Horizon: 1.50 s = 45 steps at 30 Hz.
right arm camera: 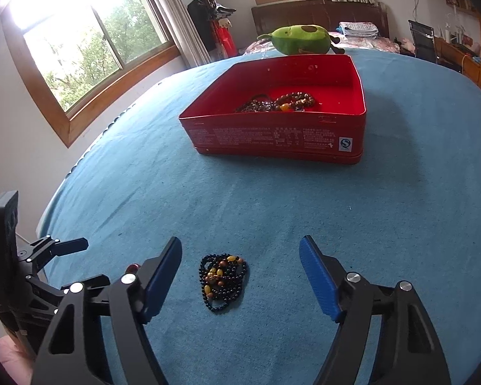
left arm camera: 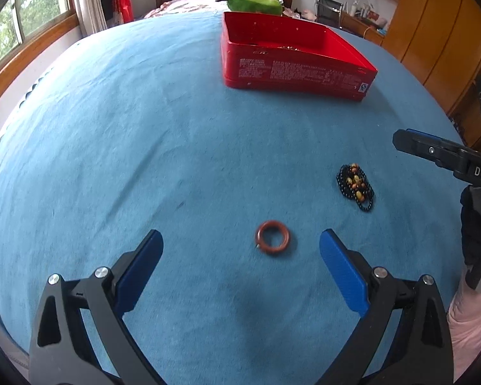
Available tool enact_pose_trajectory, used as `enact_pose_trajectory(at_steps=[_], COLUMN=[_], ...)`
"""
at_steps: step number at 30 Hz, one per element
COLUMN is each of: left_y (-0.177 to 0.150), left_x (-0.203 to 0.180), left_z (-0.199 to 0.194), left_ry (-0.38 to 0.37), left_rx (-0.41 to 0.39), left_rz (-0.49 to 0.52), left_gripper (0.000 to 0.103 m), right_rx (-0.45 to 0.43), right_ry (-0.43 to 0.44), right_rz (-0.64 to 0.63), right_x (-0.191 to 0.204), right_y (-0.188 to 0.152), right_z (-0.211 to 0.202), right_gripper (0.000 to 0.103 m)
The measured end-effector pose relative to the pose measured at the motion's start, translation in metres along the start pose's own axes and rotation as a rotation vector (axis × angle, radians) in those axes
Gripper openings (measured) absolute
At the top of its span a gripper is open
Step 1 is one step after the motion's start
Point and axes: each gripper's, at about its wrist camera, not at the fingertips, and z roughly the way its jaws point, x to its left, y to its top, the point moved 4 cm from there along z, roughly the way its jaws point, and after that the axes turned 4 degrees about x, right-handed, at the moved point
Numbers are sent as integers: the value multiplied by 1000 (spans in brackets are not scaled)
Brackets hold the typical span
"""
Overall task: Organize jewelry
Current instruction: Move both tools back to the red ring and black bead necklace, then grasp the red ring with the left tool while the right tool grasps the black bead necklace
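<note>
Lying between box [left arm camera: 291,73] and ring [left arm camera: 272,236]: bare cloth [left arm camera: 144,160].

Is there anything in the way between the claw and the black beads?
No. The right claw is open with the black beads lying on the blue cloth between its fingers. Nothing visible sits between them.

A matt, slightly fuzzy blue cloth [right arm camera: 272,199] covers the table. The red tin box [right arm camera: 272,134] looks glossy metal. The black bead necklace [right arm camera: 223,280] shines; the reddish ring [left arm camera: 273,236] appears smooth.
</note>
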Motion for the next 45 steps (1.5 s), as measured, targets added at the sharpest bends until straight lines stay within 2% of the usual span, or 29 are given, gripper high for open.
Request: enact_pose_trajectory(at_steps=[1, 2, 4, 6, 8, 11, 13, 19, 24, 26, 30, 39, 43, 45], left_y=[-1, -2, -2, -2, -2, -1, -2, 1, 15, 19, 23, 34, 42, 44], left_x=[1, 2, 3, 3, 2, 2, 2, -4, -7, -7, -6, -5, -10, -10], left_z=[0, 1, 5, 11, 18, 31, 37, 45, 52, 52, 49, 57, 57, 54], left_ry=[-2, -1, -16, -37, -38, -68, -59, -14, -27, -50, -147, -91, -127, -112], left_rx=[5, 12, 42, 70, 100, 159, 176, 194, 205, 213, 233, 220, 213, 198], left_rz=[-1, -1, -5, -1, 12, 14, 22, 72, 67, 54, 31, 20, 22, 27], left_gripper=[92, 82, 75, 75, 67, 62, 59, 55, 54, 54, 54, 45, 42, 42], right_rx=[0, 1, 3, 5, 7, 12, 15, 21, 50, 61, 59, 68, 72, 72], right_ry=[2, 3, 4, 7, 9, 7, 7, 10, 17, 19, 19, 24, 25, 25], right_rz=[-2, -4, -6, -10, -16, -16, -15, -12, -25, -21, -13, -13, -10, -8], right_x=[1, 3, 5, 8, 10, 12, 12, 13, 18, 18, 15, 15, 15, 14], right_y=[0, -1, -2, -3, -4, -6, -6, -7, -9, -10, -11, -13, -12, -12], right_z=[0, 0, 1, 1, 1, 2, 3, 5, 14, 17, 17, 19, 20, 21], right_gripper=[76, 76, 76, 75, 74, 73, 73, 73, 73, 73, 73, 73, 73, 73])
